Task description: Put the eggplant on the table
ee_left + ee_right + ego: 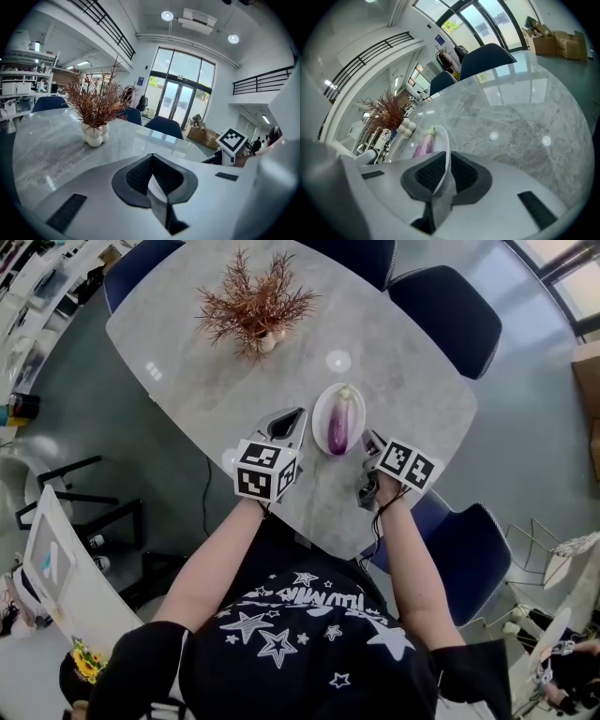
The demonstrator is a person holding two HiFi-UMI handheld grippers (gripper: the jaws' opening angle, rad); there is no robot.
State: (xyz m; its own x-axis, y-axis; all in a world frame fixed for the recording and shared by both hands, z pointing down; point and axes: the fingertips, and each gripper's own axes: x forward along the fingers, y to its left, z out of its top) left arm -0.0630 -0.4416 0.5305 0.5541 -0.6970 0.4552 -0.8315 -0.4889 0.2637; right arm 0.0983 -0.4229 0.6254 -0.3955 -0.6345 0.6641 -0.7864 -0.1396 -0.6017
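Purple eggplant (337,426) lies in a white plate (316,423) at mid-frame, on or just above the marble table (403,381). The right gripper (368,441) pinches the plate's rim. The left gripper (286,423) is closed on nothing, just beside the plate. Settle the plate flat before letting go.

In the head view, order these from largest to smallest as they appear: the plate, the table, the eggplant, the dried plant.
1. table
2. dried plant, though it stands up nearer the camera, so its lead over the plate is unsure
3. plate
4. eggplant, lying on the plate
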